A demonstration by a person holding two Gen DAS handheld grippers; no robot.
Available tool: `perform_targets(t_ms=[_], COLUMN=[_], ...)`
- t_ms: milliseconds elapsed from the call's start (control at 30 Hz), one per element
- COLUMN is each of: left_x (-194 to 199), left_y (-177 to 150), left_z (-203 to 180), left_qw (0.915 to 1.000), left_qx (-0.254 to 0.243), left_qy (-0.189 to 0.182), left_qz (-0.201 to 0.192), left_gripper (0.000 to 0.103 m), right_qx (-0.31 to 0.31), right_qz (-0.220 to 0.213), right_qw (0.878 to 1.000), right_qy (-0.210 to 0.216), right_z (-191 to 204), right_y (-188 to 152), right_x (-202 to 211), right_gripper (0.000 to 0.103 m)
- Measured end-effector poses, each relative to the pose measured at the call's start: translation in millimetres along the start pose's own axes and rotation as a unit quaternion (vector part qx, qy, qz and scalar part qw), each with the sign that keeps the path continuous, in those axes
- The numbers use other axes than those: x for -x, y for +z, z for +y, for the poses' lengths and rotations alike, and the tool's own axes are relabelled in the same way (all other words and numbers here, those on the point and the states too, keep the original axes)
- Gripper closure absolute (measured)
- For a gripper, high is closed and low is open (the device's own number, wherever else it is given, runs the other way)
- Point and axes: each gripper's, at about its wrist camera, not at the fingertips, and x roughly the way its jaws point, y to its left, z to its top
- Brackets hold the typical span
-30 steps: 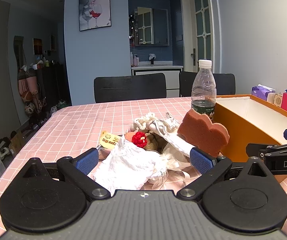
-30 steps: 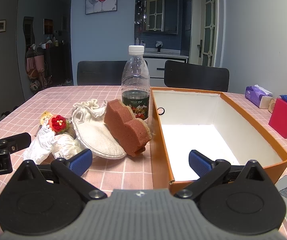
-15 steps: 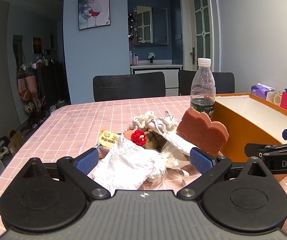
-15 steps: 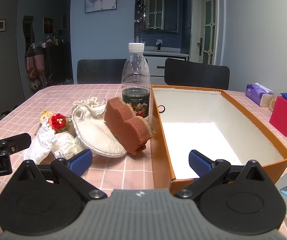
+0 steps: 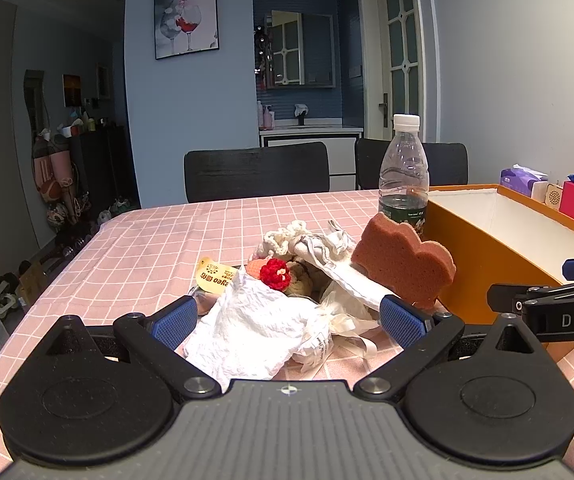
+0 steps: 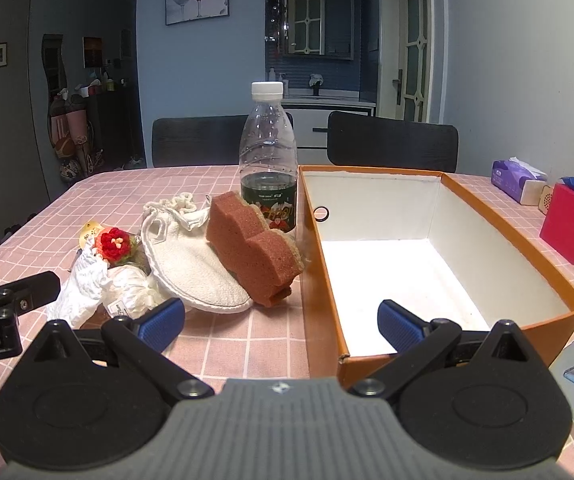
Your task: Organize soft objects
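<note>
Here, on the pink checked tablecloth (image 6: 223, 344), the soft things sit in one loose pile to the left of one orange box (image 6: 323, 280), and none of them is inside it.

Farthest left in the pile lies one crumpled white cloth (image 5: 263, 328), seen in the left wrist view right between the blue pads of the left gripper (image 5: 287, 320). That claw is spread wide, a pad on either side of the cloth, and neither pad visibly presses on it. One yellow tag (image 5: 217, 278) pokes out at the cloth's far left edge. Just behind the cloth sits one small crocheted piece with a red flower (image 6: 115, 242) on top.

Next to the right comes one white knitted pouch (image 6: 195, 268), lying flat with its ruffled mouth at the far end. One reddish-brown sponge (image 6: 257, 258) with a wavy outline leans on the pouch's right side, its right end beside the box wall; contact there cannot be made out. One clear plastic bottle (image 6: 269, 152) with a white cap stands upright behind the sponge, close to the box's far left corner.

The right gripper (image 6: 281, 324) also stands wide and holds nothing; its left pad hangs over the tablecloth near the pouch, its right pad over the near end of the box's white interior.

Far right of the box stand one purple tissue pack (image 6: 513, 176) and one red carton (image 6: 573, 228).
</note>
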Motion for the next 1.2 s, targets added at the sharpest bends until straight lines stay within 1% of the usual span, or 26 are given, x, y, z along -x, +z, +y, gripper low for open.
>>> perform_targets(t_ms=[300,1100,1200], left_x=[-0.9,-0.8,-3.0], left_y=[-6.9,-1.9,-1.9], left_z=[-9.0,-7.4,-5.5], left_qw=[1.0000,0.9999,0.9999], left_qx=[-0.007,-0.005,-0.007], left_qy=[-0.006,-0.007,-0.006], left_qz=[0.001,0.006,0.011], left_gripper=[0.000,0.000,0.000], right_qx=[-0.002,0.002,0.006], right_qz=[0.001,0.002,-0.005], right_qw=[1.000,1.000,1.000], right_qy=[0.000,-0.005,0.001], right_z=[-1.1,-0.7,0.5], right_y=[0.2,1.3,1.8], right_x=[-0.8,-2.1,-1.2], right_gripper=[0.003,0.003,0.003])
